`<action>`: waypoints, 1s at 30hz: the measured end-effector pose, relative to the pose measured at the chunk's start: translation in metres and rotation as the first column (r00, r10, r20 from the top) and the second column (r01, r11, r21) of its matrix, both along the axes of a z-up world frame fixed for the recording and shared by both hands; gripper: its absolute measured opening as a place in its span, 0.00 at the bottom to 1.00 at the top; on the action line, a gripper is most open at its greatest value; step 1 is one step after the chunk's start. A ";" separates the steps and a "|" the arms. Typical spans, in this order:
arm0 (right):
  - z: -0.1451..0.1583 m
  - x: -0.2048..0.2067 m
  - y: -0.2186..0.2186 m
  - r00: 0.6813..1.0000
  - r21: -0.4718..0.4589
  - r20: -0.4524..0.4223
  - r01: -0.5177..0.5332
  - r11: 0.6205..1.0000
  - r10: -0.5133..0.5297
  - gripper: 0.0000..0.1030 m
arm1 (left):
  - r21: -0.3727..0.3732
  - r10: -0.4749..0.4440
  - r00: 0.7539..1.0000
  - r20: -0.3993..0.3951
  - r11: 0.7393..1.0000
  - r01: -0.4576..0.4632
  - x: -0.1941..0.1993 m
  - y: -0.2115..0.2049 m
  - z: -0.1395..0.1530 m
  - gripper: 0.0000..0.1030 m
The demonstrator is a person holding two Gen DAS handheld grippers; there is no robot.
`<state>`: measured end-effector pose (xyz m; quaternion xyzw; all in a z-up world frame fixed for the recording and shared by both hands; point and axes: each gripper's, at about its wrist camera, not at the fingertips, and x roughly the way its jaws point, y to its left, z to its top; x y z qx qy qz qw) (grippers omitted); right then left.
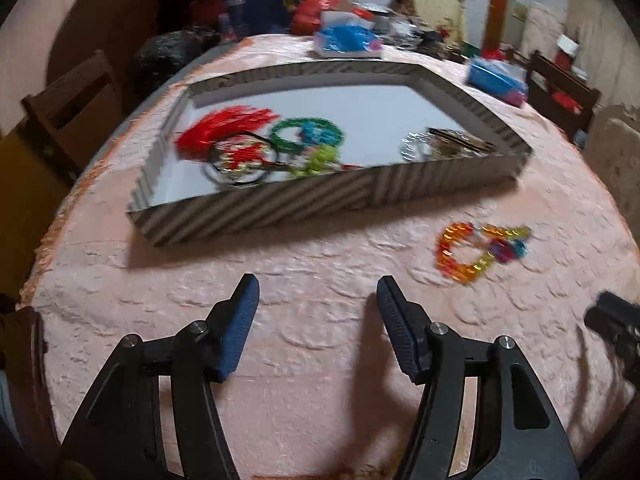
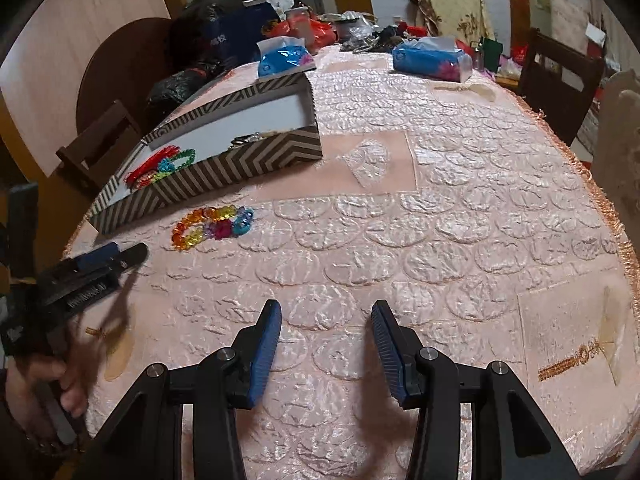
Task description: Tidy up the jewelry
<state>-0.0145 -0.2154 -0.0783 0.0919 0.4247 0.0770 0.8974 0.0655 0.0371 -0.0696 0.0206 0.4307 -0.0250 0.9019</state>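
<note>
A round table [image 2: 460,208] is covered in a pink, quilted satin cloth with a raised scallop pattern. Near its left edge sits a shallow rectangular cardboard tray [image 1: 260,208] with brown-and-cream zigzag walls and a white floor, holding a red tassel [image 1: 224,128], a green beaded ring [image 1: 306,134] and silvery chains [image 1: 432,146]. Just outside the tray's front wall, on the cloth, lies a rainbow bracelet [image 2: 214,226] of faceted plastic beads. The left gripper [image 1: 318,324] and right gripper [image 2: 326,344] both hover released, ribbed blue pads apart and empty, near the table's front edge.
</note>
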 end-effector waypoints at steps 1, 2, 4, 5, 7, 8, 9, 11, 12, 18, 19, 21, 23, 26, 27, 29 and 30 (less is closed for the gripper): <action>0.000 -0.001 0.001 1.000 -0.005 -0.002 0.000 1.000 0.000 0.44 | -0.010 0.003 1.000 -0.007 1.000 -0.003 0.002 0.002 -0.001 0.62; -0.001 0.000 0.002 1.000 -0.011 0.000 -0.002 1.000 0.002 0.45 | -0.013 0.005 1.000 -0.012 1.000 -0.005 0.003 0.003 -0.002 0.64; -0.001 -0.001 0.004 1.000 -0.015 0.005 -0.007 1.000 0.007 0.49 | -0.009 0.011 1.000 -0.011 1.000 -0.011 0.003 0.003 -0.002 0.66; -0.001 -0.001 0.005 1.000 -0.014 0.007 -0.008 1.000 0.008 0.53 | -0.004 0.014 1.000 -0.011 1.000 -0.014 0.003 0.003 -0.002 0.67; -0.002 -0.001 0.010 1.000 -0.030 0.012 -0.018 0.999 0.018 0.57 | -0.008 0.020 1.000 -0.014 1.000 -0.020 0.003 0.005 -0.003 0.69; -0.002 -0.002 0.012 1.000 -0.044 0.014 -0.022 0.999 0.022 0.59 | -0.014 0.023 1.000 -0.016 1.000 -0.023 0.003 0.006 -0.003 0.71; -0.002 -0.002 0.015 0.999 -0.064 0.015 -0.028 0.998 0.029 0.60 | -0.018 0.024 1.000 -0.018 1.000 -0.024 0.003 0.007 -0.003 0.71; -0.003 -0.002 0.020 0.999 -0.089 0.017 -0.034 0.995 0.036 0.63 | -0.015 0.024 1.000 -0.017 1.000 -0.024 0.002 0.007 -0.003 0.71; -0.003 -0.002 0.022 0.999 -0.098 0.018 -0.038 0.994 0.040 0.64 | -0.016 0.024 1.000 -0.017 1.000 -0.024 0.003 0.009 -0.003 0.71; -0.003 -0.002 0.019 0.999 -0.087 0.017 -0.030 0.996 0.032 0.65 | -0.020 0.023 1.000 -0.018 1.000 -0.024 0.002 0.008 -0.003 0.72; -0.002 -0.002 0.016 1.000 -0.077 0.015 -0.018 0.997 0.019 0.65 | -0.021 0.023 1.000 -0.018 0.999 -0.024 0.002 0.009 -0.003 0.72; -0.001 -0.003 0.010 1.000 -0.070 0.010 0.020 0.997 -0.020 0.65 | -0.023 0.023 1.000 -0.018 0.999 -0.023 0.002 0.009 -0.002 0.72; -0.002 -0.004 0.004 0.998 -0.058 -0.004 0.056 0.997 -0.056 0.65 | -0.025 0.022 1.000 -0.018 0.999 -0.023 0.002 0.009 -0.002 0.72; -0.002 -0.004 0.004 0.998 -0.069 -0.004 0.059 0.996 -0.059 0.66 | -0.024 0.016 1.000 -0.022 1.000 -0.016 0.002 0.007 -0.003 0.77; -0.002 -0.004 0.006 0.998 -0.079 -0.004 0.054 0.995 -0.055 0.67 | -0.024 0.009 1.000 -0.027 1.000 -0.010 0.003 0.006 -0.003 0.78; -0.003 -0.003 0.010 0.999 -0.094 0.000 0.043 0.995 -0.044 0.72 | -0.021 0.008 0.999 -0.033 1.000 -0.008 0.004 0.005 -0.004 0.83; -0.003 -0.003 0.011 0.999 -0.106 0.000 0.038 0.994 -0.039 0.72 | -0.023 0.007 0.999 -0.037 1.000 -0.008 0.004 0.005 -0.004 0.84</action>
